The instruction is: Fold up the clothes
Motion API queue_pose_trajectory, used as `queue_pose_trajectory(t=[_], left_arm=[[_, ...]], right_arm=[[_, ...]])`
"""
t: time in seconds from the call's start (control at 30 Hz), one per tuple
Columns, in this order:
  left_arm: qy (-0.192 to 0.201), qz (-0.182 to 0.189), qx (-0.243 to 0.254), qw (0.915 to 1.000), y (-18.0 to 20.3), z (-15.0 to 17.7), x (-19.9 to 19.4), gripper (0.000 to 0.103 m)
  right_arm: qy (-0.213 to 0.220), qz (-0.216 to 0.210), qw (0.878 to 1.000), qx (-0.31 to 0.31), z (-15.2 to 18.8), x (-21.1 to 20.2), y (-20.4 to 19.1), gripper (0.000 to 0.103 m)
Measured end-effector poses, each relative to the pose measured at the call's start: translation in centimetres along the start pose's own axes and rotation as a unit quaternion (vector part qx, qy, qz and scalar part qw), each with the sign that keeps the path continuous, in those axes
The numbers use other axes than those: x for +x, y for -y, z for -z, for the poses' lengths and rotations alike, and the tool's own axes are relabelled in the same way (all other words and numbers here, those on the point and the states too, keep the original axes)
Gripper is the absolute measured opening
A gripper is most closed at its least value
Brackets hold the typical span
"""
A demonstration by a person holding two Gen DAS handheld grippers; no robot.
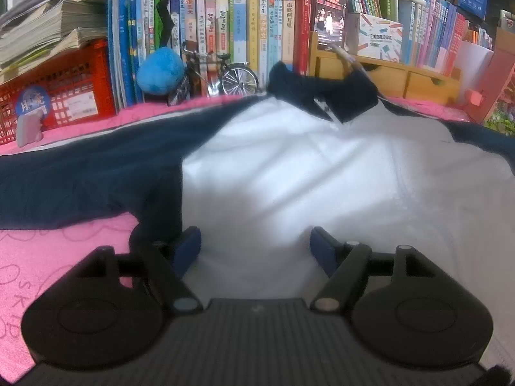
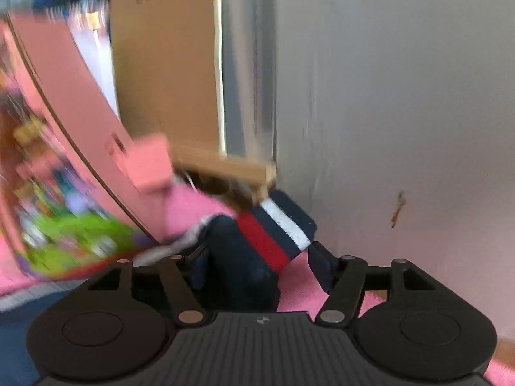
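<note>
Pink cloth (image 1: 48, 257) covers the worktop, and on it lies the jacket (image 1: 289, 167), spread flat so that we can fold it: white body in the middle, navy sleeves running out toward 9 and 3 o'clock, navy collar (image 1: 322, 93) bunched at 12 o'clock against the books (image 1: 244, 25). Creases cross the white panel, so it looks soft and likely to shift if tugged.

Our left gripper (image 1: 256, 251) hangs low over the white body at its near hem, beside the seam where the left sleeve (image 1: 80, 177) starts. Its jaws stand apart, nothing pinched; we judge this is a place from which to pin or lift the hem.

Our right gripper (image 2: 257, 267) sits at the far end of the right sleeve (image 2: 238, 257), close to the grey wall (image 2: 402, 96) and a cardboard box (image 2: 167, 64). The navy sleeve passes between the jaws, the left fingertip (image 2: 199, 267) beside it; the jaws are apart and we see no pad pressing the cloth.

Smallest, the cuff (image 2: 276, 228) lies just past the jaws toward 12 o'clock, ribbed, banded red, navy and white. We judge that gripping near it lets the sleeve swing inward across the body.
</note>
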State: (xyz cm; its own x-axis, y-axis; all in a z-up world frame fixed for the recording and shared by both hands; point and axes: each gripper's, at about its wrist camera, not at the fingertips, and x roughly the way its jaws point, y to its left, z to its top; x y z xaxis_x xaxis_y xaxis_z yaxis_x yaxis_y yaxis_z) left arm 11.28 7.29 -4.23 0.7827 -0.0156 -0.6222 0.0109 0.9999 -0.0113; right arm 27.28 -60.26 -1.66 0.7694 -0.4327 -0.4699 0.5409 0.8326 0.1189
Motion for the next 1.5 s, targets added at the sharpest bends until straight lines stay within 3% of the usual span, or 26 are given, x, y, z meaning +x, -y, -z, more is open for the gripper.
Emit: queue_pose_trajectory(t=[0.1,0.2,0.3,0.37,0.5,0.57,0.63,0.7,0.8,0.83,0.87,0.9,0.93,0.97,1.03,1.07,1.2,1.27,1.3,1.37,1.5], left_arm=[[-0.001,0.001,0.002,1.0,0.1,0.0,0.0,0.078],[-0.001,0.001,0.002,1.0,0.0,0.0,0.0,0.078],[-0.001,0.001,0.002,1.0,0.0,0.0,0.0,0.078],[-0.001,0.001,0.001,1.0,0.0,0.0,0.0,0.078],[-0.001,0.002,0.001,1.0,0.0,0.0,0.0,0.078],[-0.001,0.002,0.0,1.0,0.0,0.0,0.0,0.078],[-0.001,0.001,0.001,1.0,0.1,0.1,0.0,0.079],[-0.001,0.001,0.0,1.0,0.1,0.0,0.0,0.079],[-0.001,0.002,0.001,1.0,0.1,0.1,0.0,0.079],[-0.001,0.002,0.001,1.0,0.1,0.1,0.0,0.079],[-0.001,0.002,0.002,1.0,0.1,0.1,0.0,0.079],[-0.001,0.002,0.002,1.0,0.1,0.1,0.0,0.079],[-0.001,0.002,0.002,1.0,0.1,0.1,0.0,0.079],[-0.001,0.002,0.002,1.0,0.0,0.1,0.0,0.079],[-0.001,0.001,0.002,1.0,0.1,0.0,0.0,0.079],[-0.001,0.001,0.002,1.0,0.1,0.0,-0.1,0.079],[-0.001,0.002,0.001,1.0,0.2,0.0,-0.1,0.081],[-0.001,0.003,0.001,1.0,0.2,0.0,-0.1,0.081],[-0.001,0.003,0.001,1.0,0.2,0.0,-0.1,0.081],[0.0,0.004,0.0,1.0,0.1,0.1,-0.1,0.081],[0.0,0.008,-0.004,1.0,0.1,0.1,-0.1,0.083]], right_arm=[[0.019,-0.073,0.997,0.003,0.0,-4.2,-1.0,0.081],[-0.009,-0.193,0.981,-0.026,0.3,-7.7,-3.8,0.084],[-0.062,-0.329,0.938,-0.09,2.5,-10.5,-9.8,0.083],[-0.083,-0.383,0.907,-0.154,4.7,-12.3,-15.3,0.077],[-0.097,-0.437,0.84,-0.306,10.5,-17.6,-24.1,0.069],[-0.096,-0.43,0.823,-0.359,13.1,-18.5,-26.5,0.065],[-0.1,-0.42,0.819,-0.378,14.3,-17.9,-27.5,0.067],[-0.097,-0.407,0.831,-0.367,14.0,-16.8,-26.5,0.067],[-0.078,-0.33,0.88,-0.333,12.0,-12.6,-24.0,0.071],[-0.076,-0.303,0.895,-0.317,11.2,-11.0,-23.1,0.082],[-0.086,-0.261,0.916,-0.292,10.2,-9.4,-22.3,0.08],[-0.093,-0.216,0.931,-0.279,9.3,-8.7,-21.9,0.074],[-0.098,-0.174,0.941,-0.272,8.5,-8.4,-21.8,0.045],[-0.098,-0.177,0.943,-0.265,7.9,-9.2,-21.9,0.029],[-0.094,-0.222,0.938,-0.249,7.0,-11.8,-22.2,0.031],[-0.1,-0.254,0.93,-0.247,7.1,-13.2,-22.9,0.032],[-0.156,-0.384,0.869,-0.271,10.1,-17.9,-28.8,0.033],[-0.191,-0.418,0.837,-0.297,12.7,-18.6,-32.7,0.034],[-0.197,-0.419,0.829,-0.313,13.9,-18.5,-34.7,0.034],[-0.19,-0.407,0.826,-0.341,15.7,-17.6,-38.5,0.034],[-0.152,-0.369,0.852,-0.338,15.0,-13.6,-43.3,0.033]])
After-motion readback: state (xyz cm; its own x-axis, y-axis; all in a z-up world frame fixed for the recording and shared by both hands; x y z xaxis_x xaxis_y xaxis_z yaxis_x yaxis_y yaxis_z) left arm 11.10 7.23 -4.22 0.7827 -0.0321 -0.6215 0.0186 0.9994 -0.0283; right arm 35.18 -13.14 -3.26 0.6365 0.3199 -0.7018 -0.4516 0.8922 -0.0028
